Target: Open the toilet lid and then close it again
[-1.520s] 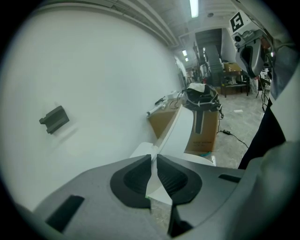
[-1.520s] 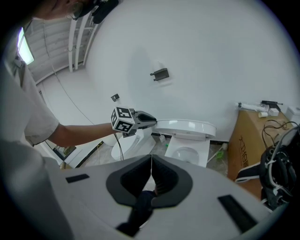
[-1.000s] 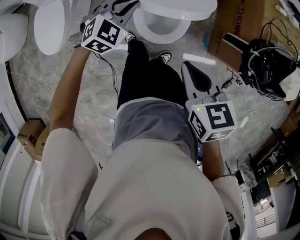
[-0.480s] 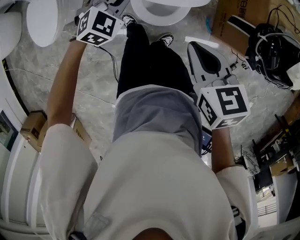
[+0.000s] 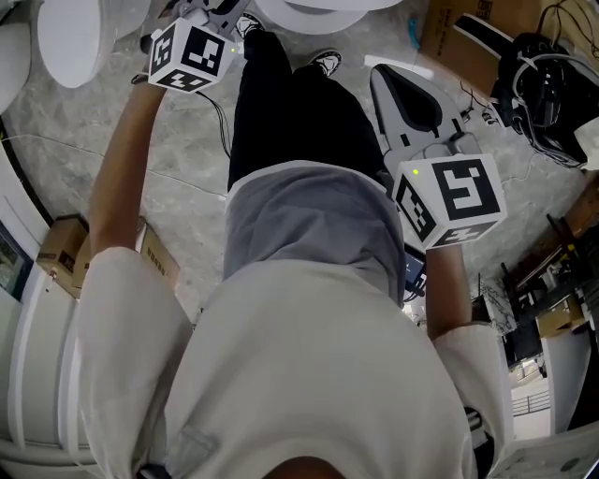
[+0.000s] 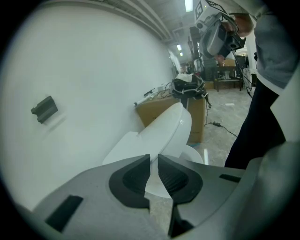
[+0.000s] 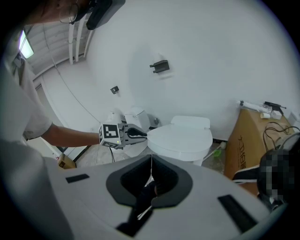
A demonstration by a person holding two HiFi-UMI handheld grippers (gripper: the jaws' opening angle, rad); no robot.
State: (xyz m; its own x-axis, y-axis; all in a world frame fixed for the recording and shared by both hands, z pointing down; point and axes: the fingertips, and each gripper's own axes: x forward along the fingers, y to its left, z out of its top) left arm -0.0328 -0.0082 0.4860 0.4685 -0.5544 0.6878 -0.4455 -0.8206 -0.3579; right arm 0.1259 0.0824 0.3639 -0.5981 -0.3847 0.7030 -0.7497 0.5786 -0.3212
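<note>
The white toilet lid (image 7: 180, 138) lies down over the bowl, below the tank (image 7: 190, 123). My left gripper (image 7: 140, 134) reaches in from the left to the lid's left rim. In the left gripper view its jaws (image 6: 154, 160) are opening, a narrow gap apart, with the lid's white edge (image 6: 166, 129) showing in the gap and beyond. In the head view the left gripper (image 5: 223, 11) sits at the top next to the toilet (image 5: 309, 6). My right gripper (image 5: 379, 75) hangs apart over the floor, shut and empty (image 7: 151, 158).
A tall cardboard box (image 7: 248, 136) stands right of the toilet, with black cables and gear (image 5: 547, 65) by it. Another white fixture (image 5: 70, 37) is at the left, small cardboard boxes (image 5: 65, 253) lower left. The person's black-trousered legs (image 5: 290, 122) stand before the toilet.
In the head view the toilet has slid to the top edge and its bowl opening no longer shows. The left gripper stayed at its rim. The right gripper hardly moved.
</note>
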